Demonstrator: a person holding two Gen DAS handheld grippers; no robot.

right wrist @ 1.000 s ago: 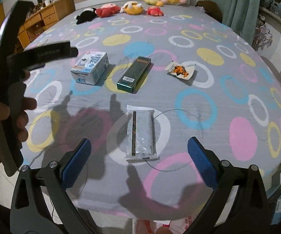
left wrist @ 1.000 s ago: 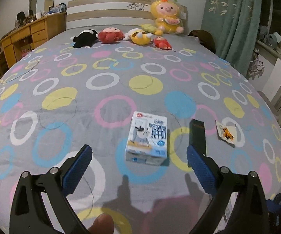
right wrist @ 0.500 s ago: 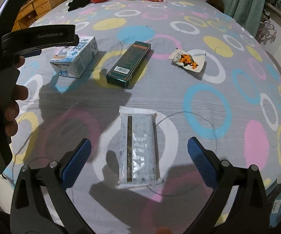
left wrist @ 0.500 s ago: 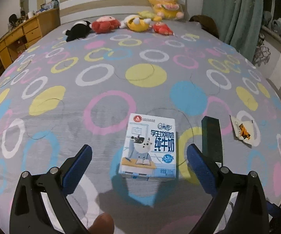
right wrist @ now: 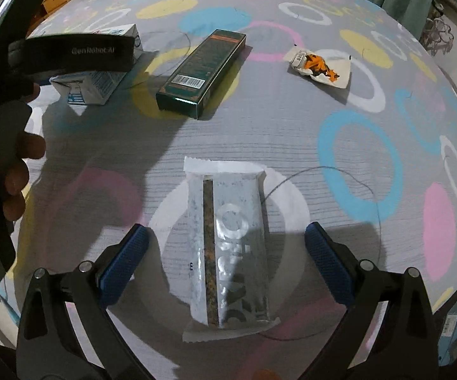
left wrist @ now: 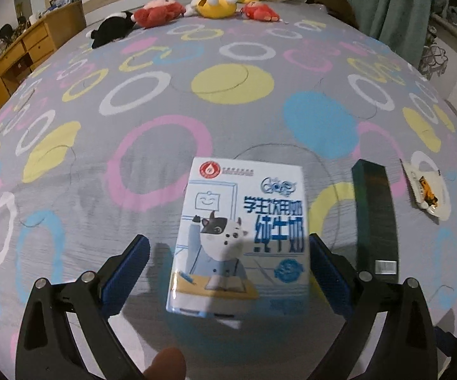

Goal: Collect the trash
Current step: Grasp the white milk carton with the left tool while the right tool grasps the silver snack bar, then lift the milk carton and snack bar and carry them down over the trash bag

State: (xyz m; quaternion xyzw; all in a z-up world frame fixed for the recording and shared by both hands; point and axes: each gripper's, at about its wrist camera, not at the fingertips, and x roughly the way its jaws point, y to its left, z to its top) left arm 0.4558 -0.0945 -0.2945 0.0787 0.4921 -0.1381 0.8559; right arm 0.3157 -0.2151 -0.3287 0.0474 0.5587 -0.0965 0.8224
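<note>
the near end of the white-and-blue cardboard milk carton [left wrist: 239, 237] is motion-blurred. in the right wrist view, the left gripper's black arm [right wrist: 70, 53] hides much of that carton [right wrist: 95, 85].

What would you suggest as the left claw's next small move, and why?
Probably ease forward a little, then close: the left claw is open with the milk carton lying flat between its blue pads, the right pad nearly touching the carton's edge.
</note>
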